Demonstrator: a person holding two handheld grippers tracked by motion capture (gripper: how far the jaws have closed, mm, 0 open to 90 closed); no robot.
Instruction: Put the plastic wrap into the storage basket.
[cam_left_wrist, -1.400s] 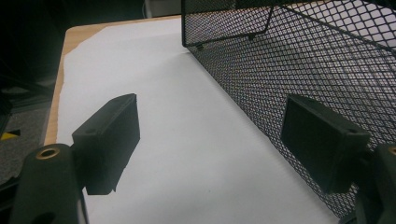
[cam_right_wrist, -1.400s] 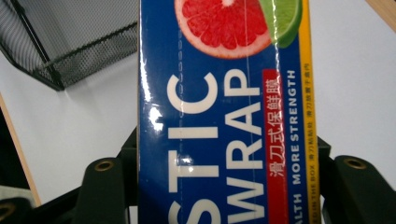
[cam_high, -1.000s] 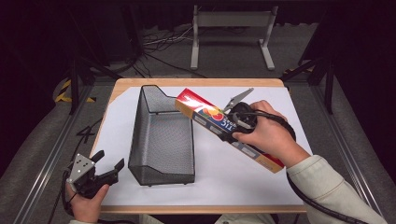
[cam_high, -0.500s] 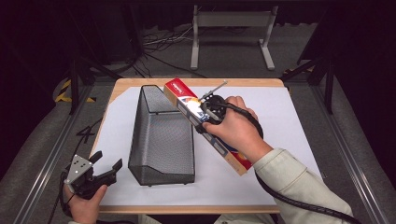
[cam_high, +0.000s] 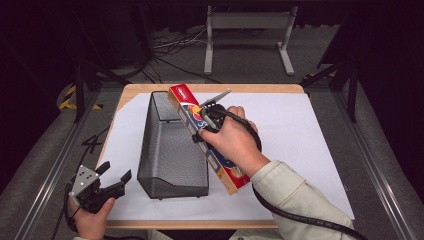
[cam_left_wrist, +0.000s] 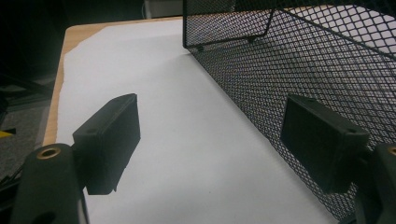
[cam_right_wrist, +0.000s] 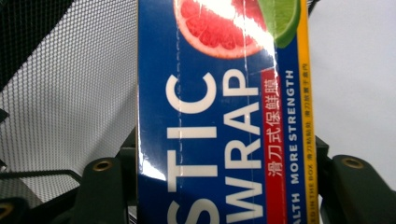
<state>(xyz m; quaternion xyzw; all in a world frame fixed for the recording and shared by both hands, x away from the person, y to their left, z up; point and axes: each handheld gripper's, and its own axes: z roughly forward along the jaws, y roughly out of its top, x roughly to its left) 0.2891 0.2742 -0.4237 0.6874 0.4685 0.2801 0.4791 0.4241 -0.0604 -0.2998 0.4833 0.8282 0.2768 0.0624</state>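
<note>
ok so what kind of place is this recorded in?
Probably a lab or studio data-collection rig, not a home. The wooden table is covered in plain white paper, dark metal frame rails flank it, and loose cables run over the grey floor past a grey metal stand against blacked-out surroundings.

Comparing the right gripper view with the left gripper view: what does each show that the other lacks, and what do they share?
Right gripper view: the plastic wrap box clamped between the right gripper jaws, its print and citrus picture readable. Left gripper view: the left gripper open with nothing between its jaws, and the wooden table edge. Both show the black mesh basket and the white sheet beneath.
</note>
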